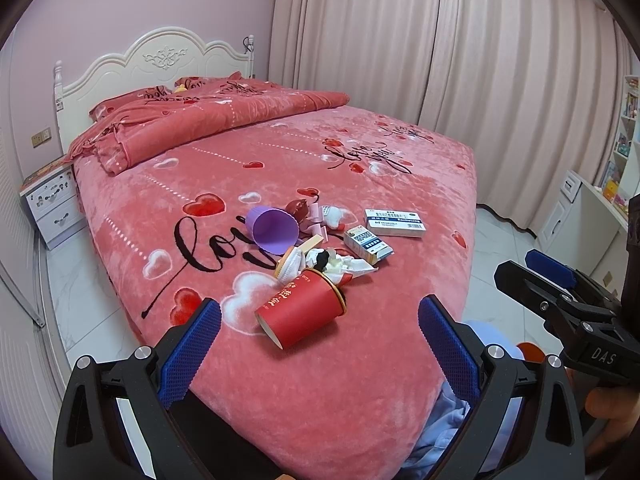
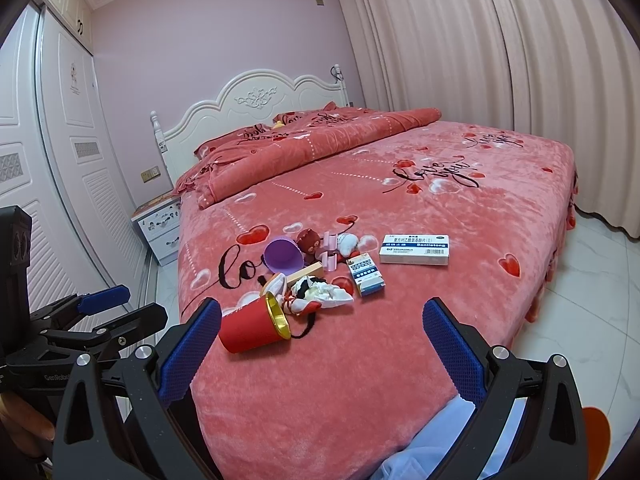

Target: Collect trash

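Litter lies in a heap on the pink bed point(image 1: 360, 360) point(image 2: 480, 240). A red paper cup point(image 1: 300, 312) point(image 2: 252, 326) lies on its side nearest me. Behind it are crumpled tissues point(image 1: 344, 266) point(image 2: 324, 290), a purple cup point(image 1: 274, 228) point(image 2: 282, 256) tipped over, a small medicine box point(image 1: 366, 245) point(image 2: 365, 274) and a long white box point(image 1: 394, 223) point(image 2: 414, 249). My left gripper point(image 1: 320, 340) point(image 2: 120, 304) hovers open just short of the red cup. Also open, my right gripper point(image 2: 322, 340) point(image 1: 532, 272) hangs over the bed's near edge, holding nothing.
A folded quilt point(image 1: 208, 120) and pillows lie by the white headboard point(image 2: 256, 100). A nightstand point(image 1: 52, 204) stands left of the bed, with wardrobe doors point(image 2: 60, 140) beyond. Curtains point(image 1: 460, 60) line the far side. Shelves point(image 1: 628, 140) stand at right. The floor is white tile point(image 2: 592, 300).
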`<state>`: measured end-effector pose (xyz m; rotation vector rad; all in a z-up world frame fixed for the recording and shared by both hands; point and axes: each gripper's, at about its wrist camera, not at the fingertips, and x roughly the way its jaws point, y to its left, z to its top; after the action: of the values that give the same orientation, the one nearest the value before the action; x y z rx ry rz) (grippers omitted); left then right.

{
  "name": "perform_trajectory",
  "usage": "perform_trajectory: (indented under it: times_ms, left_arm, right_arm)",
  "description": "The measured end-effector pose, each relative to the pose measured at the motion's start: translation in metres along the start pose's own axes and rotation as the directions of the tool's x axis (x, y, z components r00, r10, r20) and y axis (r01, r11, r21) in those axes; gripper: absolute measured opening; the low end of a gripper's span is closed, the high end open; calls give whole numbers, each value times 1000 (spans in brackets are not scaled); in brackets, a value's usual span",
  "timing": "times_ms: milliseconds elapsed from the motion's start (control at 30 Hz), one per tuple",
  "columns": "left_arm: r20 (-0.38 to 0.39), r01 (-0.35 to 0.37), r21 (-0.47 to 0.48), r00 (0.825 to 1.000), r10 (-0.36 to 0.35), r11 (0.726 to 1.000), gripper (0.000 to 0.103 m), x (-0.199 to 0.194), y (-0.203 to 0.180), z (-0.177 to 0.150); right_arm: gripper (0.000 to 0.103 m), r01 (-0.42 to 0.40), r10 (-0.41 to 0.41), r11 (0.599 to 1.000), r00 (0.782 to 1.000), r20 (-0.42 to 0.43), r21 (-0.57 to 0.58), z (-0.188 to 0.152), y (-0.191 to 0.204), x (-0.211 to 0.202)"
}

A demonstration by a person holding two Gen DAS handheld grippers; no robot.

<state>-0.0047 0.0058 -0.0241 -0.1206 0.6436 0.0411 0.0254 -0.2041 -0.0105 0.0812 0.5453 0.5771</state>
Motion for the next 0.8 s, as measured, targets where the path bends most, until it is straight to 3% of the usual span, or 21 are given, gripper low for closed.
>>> perform_trajectory:
  times_ms: [800]
  left_arm:
    - [-8,-2,5,1000,2,1000,97,1,0,-5]
  right_arm:
    - [98,-1,1,1000,1000,-3,2,1,-2,1]
